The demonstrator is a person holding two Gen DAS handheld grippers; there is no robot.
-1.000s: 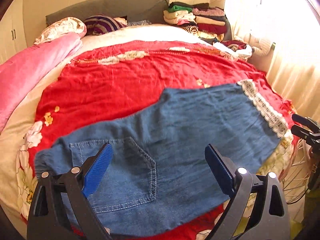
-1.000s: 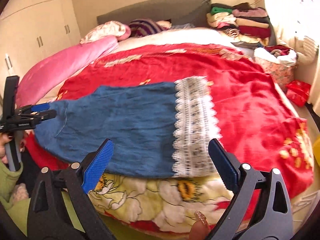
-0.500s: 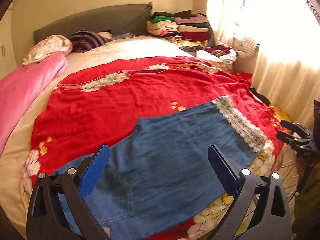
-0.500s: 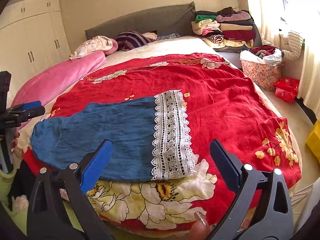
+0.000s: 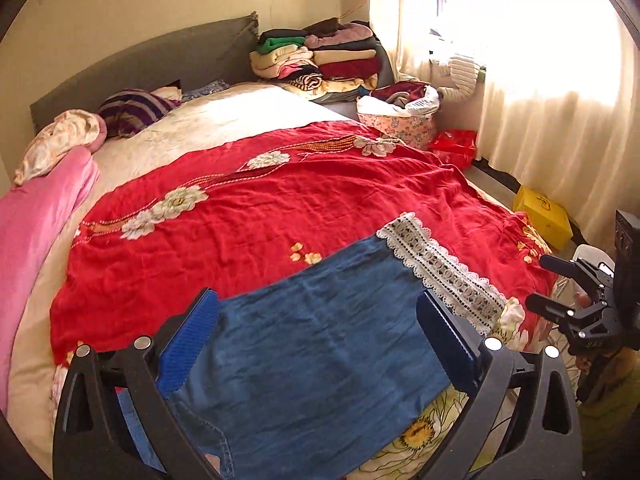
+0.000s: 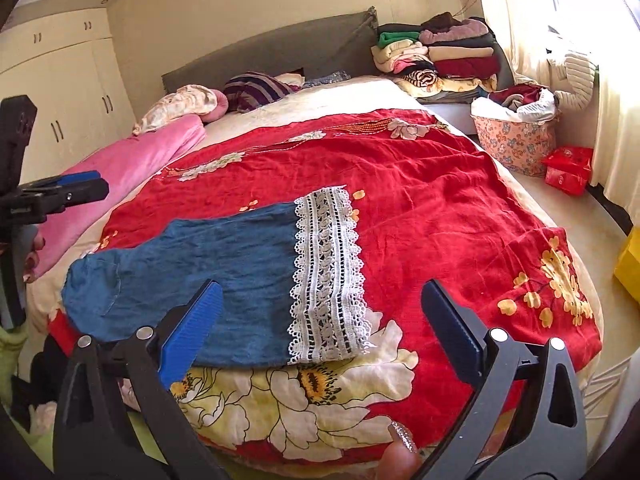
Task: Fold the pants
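Blue denim pants (image 5: 320,348) with a white lace hem (image 5: 440,272) lie flat on the red floral bedspread (image 5: 260,216) near the bed's front edge. They also show in the right wrist view (image 6: 224,272), lace hem (image 6: 328,272) to the right. My left gripper (image 5: 320,344) is open and empty, held above the pants' middle. My right gripper (image 6: 320,320) is open and empty, held above the hem end near the bed edge. Each gripper shows in the other's view: the right one (image 5: 560,288) at the far right, the left one (image 6: 72,192) at the far left.
A rolled pink blanket (image 6: 132,168) lies along the bed's left side. Pillows (image 6: 256,88) and a stack of folded clothes (image 6: 440,52) sit by the headboard. A floral basket (image 6: 516,144), a red bag (image 6: 568,168) and a yellow box (image 5: 544,216) stand on the floor at right.
Both grippers have pulled back and risen from the pants, staying open. The left view has swung right, off the back pocket toward the leg.
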